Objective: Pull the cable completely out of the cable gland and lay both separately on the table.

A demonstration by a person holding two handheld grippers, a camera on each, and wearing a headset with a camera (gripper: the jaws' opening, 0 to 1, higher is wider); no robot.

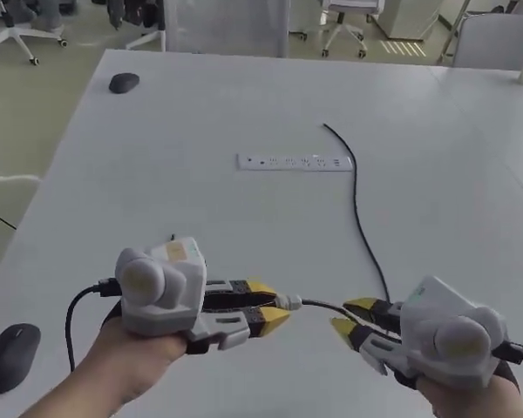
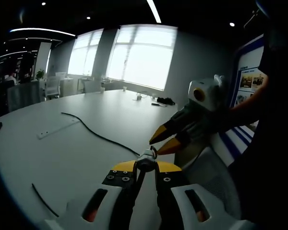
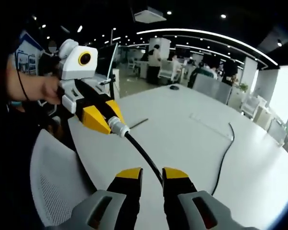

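A: Head view first. Why are the two tools nose to nose at the near edge of the bench [image 1: 200, 113]?

B: To pull against each other, I'd judge. The left tool [image 1: 277, 303] is clenched on the cable gland [image 1: 288, 302] and holds it in the air. The right tool [image 1: 344, 315] faces it. The cable [image 1: 359, 218] runs through the right tool's gap, then away across the bench, and ends beside the power strip [image 1: 295, 162].

A: Count?

B: One cable, one gland, two tools, one strip. There are two mice: the far mouse [image 1: 124, 83] toward the far-left corner and the near mouse [image 1: 9, 355] at the near-left edge.

A: Left gripper view?

B: One cable gland [image 2: 146, 157] sits pinched between the left tool's yellow tips, with the cable not yet out of it.

A: Right gripper view?

B: The right tool's jaws stand parted on either side of the cable [image 3: 144, 153], wider than it is. So the tool is released, not gripping. I'd say it must close before any pull.
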